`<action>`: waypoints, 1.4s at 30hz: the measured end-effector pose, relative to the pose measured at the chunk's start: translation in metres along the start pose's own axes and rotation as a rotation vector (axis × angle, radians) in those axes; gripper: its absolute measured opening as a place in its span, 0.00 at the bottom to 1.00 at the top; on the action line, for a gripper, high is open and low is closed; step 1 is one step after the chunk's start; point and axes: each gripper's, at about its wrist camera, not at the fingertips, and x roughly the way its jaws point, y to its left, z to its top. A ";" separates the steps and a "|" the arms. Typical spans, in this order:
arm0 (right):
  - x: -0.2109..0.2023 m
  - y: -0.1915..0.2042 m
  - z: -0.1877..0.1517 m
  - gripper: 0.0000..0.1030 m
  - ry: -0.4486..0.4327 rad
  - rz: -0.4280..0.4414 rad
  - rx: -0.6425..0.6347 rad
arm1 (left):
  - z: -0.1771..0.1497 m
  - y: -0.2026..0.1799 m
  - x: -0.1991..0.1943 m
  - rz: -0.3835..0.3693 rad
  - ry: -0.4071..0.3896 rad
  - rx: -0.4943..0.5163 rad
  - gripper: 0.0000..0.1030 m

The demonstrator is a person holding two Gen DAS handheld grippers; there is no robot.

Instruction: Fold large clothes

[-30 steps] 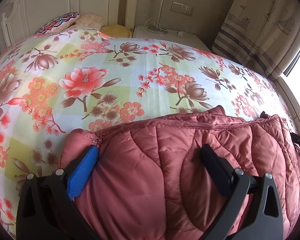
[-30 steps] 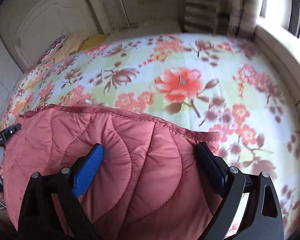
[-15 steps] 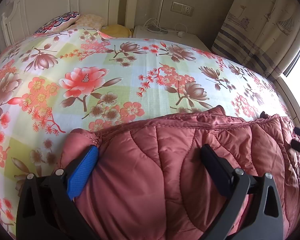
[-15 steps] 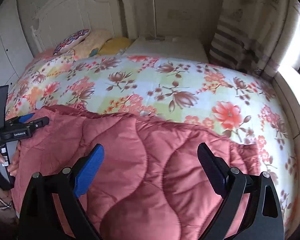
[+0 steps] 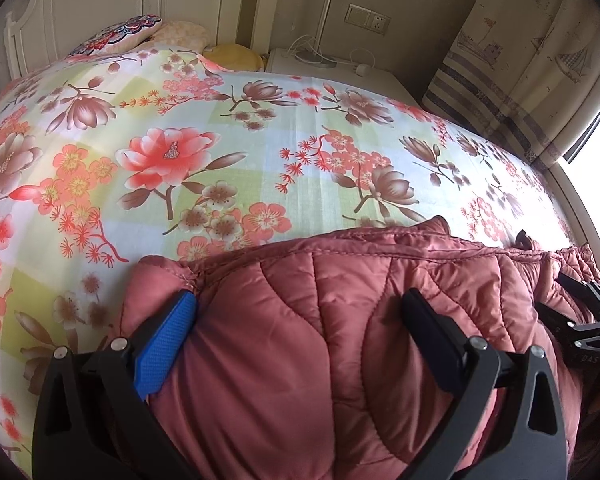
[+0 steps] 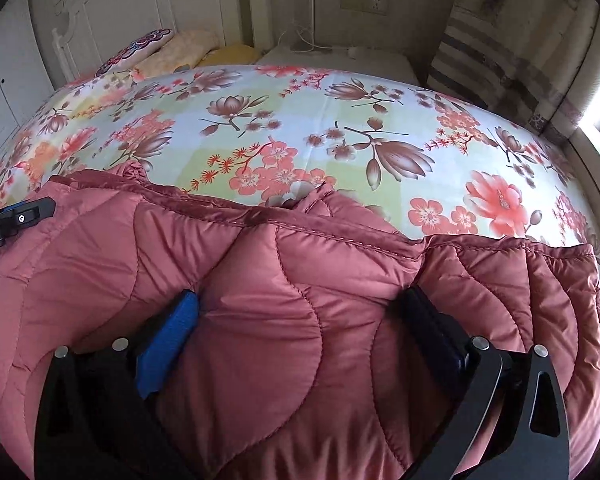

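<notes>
A rust-pink quilted puffer jacket [image 5: 340,320] lies on the near part of a floral bedspread [image 5: 220,140]. My left gripper [image 5: 296,320] stands open, its jaws wide apart and pressed into the jacket's left end. My right gripper [image 6: 300,320] is open too, its jaws sunk into the padding of the jacket [image 6: 280,280] further right. Each gripper shows at the edge of the other's view: the right one [image 5: 584,320], the left one [image 6: 16,220]. The jacket's top edge [image 6: 340,236] runs across the bed.
Pillows [image 5: 140,36] lie at the white headboard [image 6: 112,20]. A white nightstand with cables [image 5: 324,64] stands behind the bed. A patterned curtain [image 5: 540,48] and a bright window [image 5: 596,136] are on the right. The floral bedspread [image 6: 340,120] stretches beyond the jacket.
The right gripper has swung left and settled lower onto the jacket; more jacket fills its view. The left gripper has stayed in place.
</notes>
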 end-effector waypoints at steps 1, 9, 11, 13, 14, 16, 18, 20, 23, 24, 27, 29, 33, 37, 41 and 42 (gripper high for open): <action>-0.003 -0.001 0.001 0.95 0.008 0.008 0.012 | 0.001 0.001 -0.002 0.008 0.010 -0.008 0.98; -0.121 0.036 -0.068 0.95 -0.163 0.108 -0.017 | -0.062 -0.060 -0.112 -0.024 -0.225 0.058 0.98; -0.118 0.051 -0.087 0.95 -0.138 0.084 -0.069 | -0.084 -0.085 -0.099 -0.020 -0.172 0.130 0.98; -0.105 0.058 -0.104 0.95 -0.103 0.034 -0.104 | -0.094 -0.100 -0.078 0.040 -0.109 0.185 0.98; -0.100 0.057 -0.109 0.95 -0.102 0.030 -0.101 | -0.098 -0.104 -0.070 0.082 -0.107 0.196 0.98; -0.091 0.054 -0.116 0.96 -0.131 0.032 -0.112 | -0.101 -0.107 -0.063 0.118 -0.124 0.212 0.98; -0.084 0.049 -0.118 0.96 -0.139 0.054 -0.093 | -0.102 -0.109 -0.056 0.136 -0.120 0.223 0.98; -0.085 0.047 -0.118 0.96 -0.136 0.053 -0.071 | -0.106 -0.106 -0.053 0.128 -0.135 0.235 0.98; -0.105 0.051 -0.124 0.95 -0.150 0.016 -0.038 | -0.108 -0.098 -0.063 0.130 -0.111 0.199 0.98; -0.118 0.054 -0.130 0.95 -0.175 0.029 -0.038 | -0.111 -0.095 -0.074 0.144 -0.110 0.168 0.98; -0.148 0.058 -0.148 0.95 -0.235 0.037 -0.084 | -0.129 -0.102 -0.118 0.050 -0.185 0.182 0.98; -0.152 0.058 -0.157 0.95 -0.226 0.022 -0.090 | -0.144 -0.114 -0.134 0.073 -0.224 0.251 0.98; -0.116 0.058 -0.168 0.96 -0.136 -0.009 -0.111 | -0.164 -0.118 -0.105 0.092 -0.135 0.274 0.98; -0.107 0.062 -0.170 0.96 -0.152 -0.034 -0.132 | -0.166 -0.108 -0.092 0.076 -0.134 0.256 0.98; -0.127 0.057 -0.163 0.95 -0.174 -0.052 -0.138 | -0.162 -0.096 -0.126 0.079 -0.209 0.205 0.98; -0.136 0.052 -0.162 0.95 -0.207 -0.064 -0.128 | -0.162 -0.090 -0.133 0.090 -0.234 0.199 0.98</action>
